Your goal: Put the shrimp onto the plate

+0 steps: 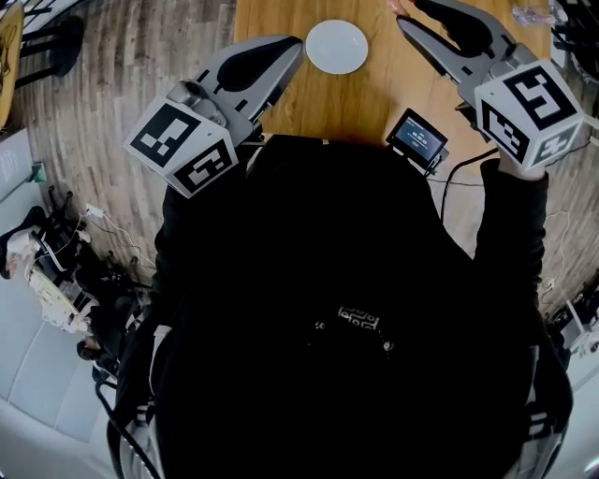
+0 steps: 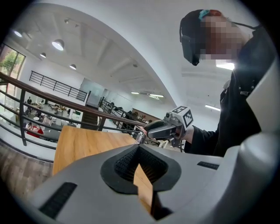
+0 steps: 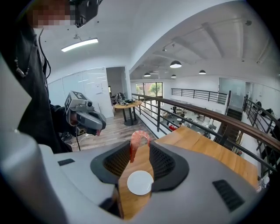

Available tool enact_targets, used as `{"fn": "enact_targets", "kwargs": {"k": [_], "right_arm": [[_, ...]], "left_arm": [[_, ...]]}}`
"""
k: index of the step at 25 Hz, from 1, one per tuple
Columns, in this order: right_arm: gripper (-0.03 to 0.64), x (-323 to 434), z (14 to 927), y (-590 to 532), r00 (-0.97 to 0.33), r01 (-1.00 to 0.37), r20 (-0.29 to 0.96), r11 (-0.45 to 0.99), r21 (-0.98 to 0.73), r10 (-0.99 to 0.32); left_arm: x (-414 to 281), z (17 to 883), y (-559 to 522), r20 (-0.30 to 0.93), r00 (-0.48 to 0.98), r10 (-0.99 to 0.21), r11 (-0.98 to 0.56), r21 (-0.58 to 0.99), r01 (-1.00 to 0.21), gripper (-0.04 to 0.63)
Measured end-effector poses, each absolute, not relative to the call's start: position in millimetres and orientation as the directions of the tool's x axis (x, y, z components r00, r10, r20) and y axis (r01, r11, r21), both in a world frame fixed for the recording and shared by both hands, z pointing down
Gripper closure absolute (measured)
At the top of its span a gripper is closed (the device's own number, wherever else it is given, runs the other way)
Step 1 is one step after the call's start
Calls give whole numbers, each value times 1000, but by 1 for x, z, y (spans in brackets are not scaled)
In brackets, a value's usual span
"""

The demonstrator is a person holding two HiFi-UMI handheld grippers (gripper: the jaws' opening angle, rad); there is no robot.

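A white plate [image 1: 337, 47] lies on the wooden table [image 1: 360, 108]; in the right gripper view the plate [image 3: 140, 182] shows through the gap between the jaws. My right gripper [image 3: 140, 148] is shut on a curled pink shrimp [image 3: 138, 141] at its tips, held in the air to the right of the plate. In the head view the right gripper [image 1: 404, 17] points up-left near the table's far edge. The left gripper [image 1: 296, 49] hovers just left of the plate. Its jaws [image 2: 139, 148] meet at the tips with nothing between them.
A small black device with a lit screen [image 1: 417, 138] sits at the table's near edge, with a cable running right. A clear plastic item [image 1: 538, 14] lies at the far right. Wooden floor [image 1: 112, 84] and a railing [image 2: 26, 109] lie beyond the table's left side.
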State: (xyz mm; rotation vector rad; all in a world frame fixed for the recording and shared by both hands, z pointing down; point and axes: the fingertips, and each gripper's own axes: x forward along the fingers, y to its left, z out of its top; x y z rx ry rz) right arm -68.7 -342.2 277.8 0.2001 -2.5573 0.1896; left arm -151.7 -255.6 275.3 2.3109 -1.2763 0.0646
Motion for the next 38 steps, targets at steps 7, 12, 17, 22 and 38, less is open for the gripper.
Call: {"fn": "enact_targets", "kwargs": {"k": [7, 12, 17, 22, 38], "right_arm": [[471, -88, 287, -338, -818, -121, 573, 987, -102, -41], [471, -99, 290, -337, -800, -89, 600, 991, -98, -12], [471, -105, 302, -336, -787, -57, 617, 993, -100, 17], [471, -108, 320, -338, -761, -38, 648, 996, -82, 25], [469, -104, 407, -340, -646, -6, 762, 999, -50, 34]], "left_arm": [[-160, 281, -249, 278, 527, -803, -392, 421, -818, 589], [-170, 283, -242, 285, 496, -820, -349, 439, -828, 589], [-172, 294, -234, 297, 465, -834, -304, 456, -836, 589], [-173, 305, -227, 313, 444, -840, -267, 474, -839, 589], [-176, 324, -193, 361, 361, -860, -141, 511, -848, 589]]}}
